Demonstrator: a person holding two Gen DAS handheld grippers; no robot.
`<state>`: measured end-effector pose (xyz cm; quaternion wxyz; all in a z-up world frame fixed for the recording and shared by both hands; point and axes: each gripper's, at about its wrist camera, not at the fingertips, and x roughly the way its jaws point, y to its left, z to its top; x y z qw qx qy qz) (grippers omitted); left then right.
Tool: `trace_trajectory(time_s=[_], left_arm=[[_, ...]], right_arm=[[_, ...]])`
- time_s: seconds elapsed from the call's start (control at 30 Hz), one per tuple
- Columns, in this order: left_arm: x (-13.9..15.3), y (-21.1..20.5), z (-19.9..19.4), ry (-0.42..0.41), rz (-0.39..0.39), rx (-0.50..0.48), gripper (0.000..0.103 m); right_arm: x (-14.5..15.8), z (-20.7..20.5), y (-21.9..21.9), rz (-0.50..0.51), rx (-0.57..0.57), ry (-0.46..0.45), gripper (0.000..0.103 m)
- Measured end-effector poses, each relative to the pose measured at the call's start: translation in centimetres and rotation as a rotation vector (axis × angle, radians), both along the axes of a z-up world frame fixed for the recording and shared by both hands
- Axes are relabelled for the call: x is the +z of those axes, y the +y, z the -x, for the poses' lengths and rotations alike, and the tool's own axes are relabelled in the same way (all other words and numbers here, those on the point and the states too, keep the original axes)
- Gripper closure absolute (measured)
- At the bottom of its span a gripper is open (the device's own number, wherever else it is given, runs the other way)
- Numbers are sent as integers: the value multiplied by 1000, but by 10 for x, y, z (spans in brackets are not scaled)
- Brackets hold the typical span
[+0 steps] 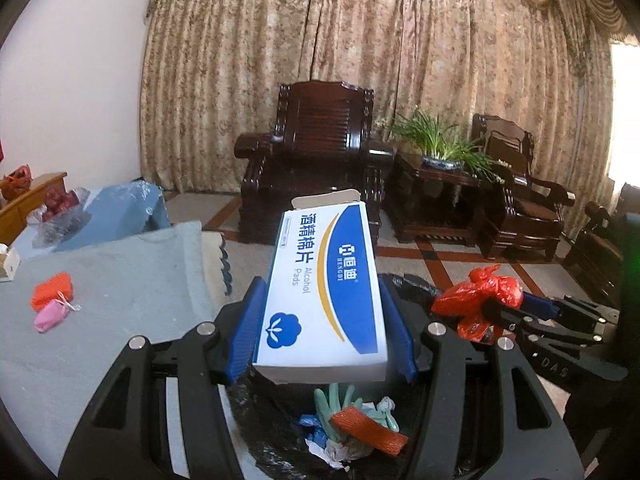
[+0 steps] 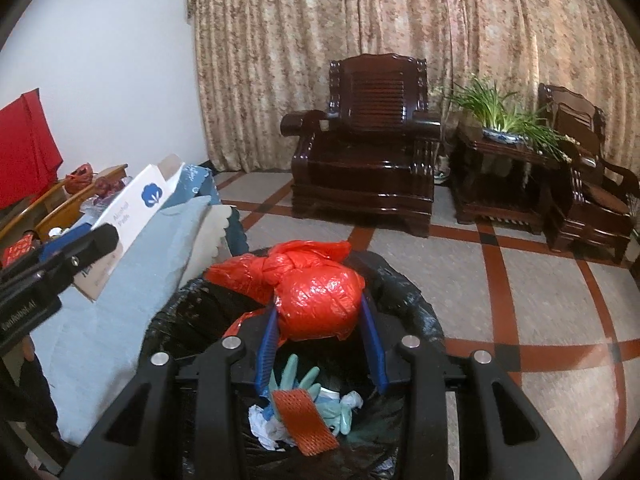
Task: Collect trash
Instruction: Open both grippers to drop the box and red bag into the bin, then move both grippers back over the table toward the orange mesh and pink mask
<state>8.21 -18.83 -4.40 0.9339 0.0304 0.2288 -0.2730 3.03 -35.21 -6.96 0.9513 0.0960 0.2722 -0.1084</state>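
Black-lined bin (image 2: 404, 292) below you holding gloves (image 2: 304, 380) and orange mesh (image 2: 306, 420), your left gripper (image 1: 322, 312) clamped on white-blue alcohol pads box (image 1: 324, 280), right gripper (image 2: 320, 320) clamped on knotted red bag (image 2: 316, 296).

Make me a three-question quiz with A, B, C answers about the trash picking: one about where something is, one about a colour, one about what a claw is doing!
1. Where is the orange net piece?
A. Inside the black bin bag
B. On the armchair
C. On the floor tiles

2. What colour is the knotted plastic bag?
A. Green
B. Red
C. White

3. What is the left gripper doing?
A. Hanging open, holding nothing
B. Holding a glove
C. Clamped on the alcohol pads box

Answers: 1 A, it lies among the gloves in the bin. 2 B, it is bright red in the right gripper. 3 C, both blue pads press the box's sides.
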Motion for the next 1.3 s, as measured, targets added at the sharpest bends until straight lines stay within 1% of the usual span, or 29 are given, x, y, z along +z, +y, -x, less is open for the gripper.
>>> trace_trajectory(time_s=[0.23,0.5,0.53,0.57,0.6,0.63,0.67,0.7,0.77,0.83,0.97,1.07,1.3], left_arm=[[-33,-13,-14,68,-33,-21,48],[-53,-16,-28,128,-51,-31,47],[-55,-17,-29,142,-55,-38,45],[-56,-17,-31,149,-57,-39,44],[-57,-16,-32,157,-54,-38,33],[-56,-15,-33,160,-46,-37,23],[-55,-12,-34,163,-34,-37,21],[-55,-10,-34,166,-27,-38,21],[-54,-7,-35,167,-28,-33,19],[-53,-2,-36,163,-26,-27,18],[-45,13,-35,139,-32,1,15],[-39,32,-37,120,-31,39,13],[-30,84,-46,104,-30,154,13]], right_arm=[[-16,-6,-8,-14,-16,28,65],[-27,-8,-16,-14,-20,54,65],[-28,-9,-16,-15,-20,61,62],[-30,-10,-16,-15,-19,69,57],[-31,-12,-18,-15,-21,75,54],[-31,-12,-18,-14,-24,78,48],[-32,-12,-18,-13,-24,79,38],[-33,-12,-18,-9,-27,81,33],[-34,-10,-18,-7,-36,78,13],[-32,-7,-17,-10,-43,61,6],[-27,-7,-14,-11,-40,43,6],[-23,-9,-9,-13,-23,29,6],[-12,-24,17,-3,36,3,6]])
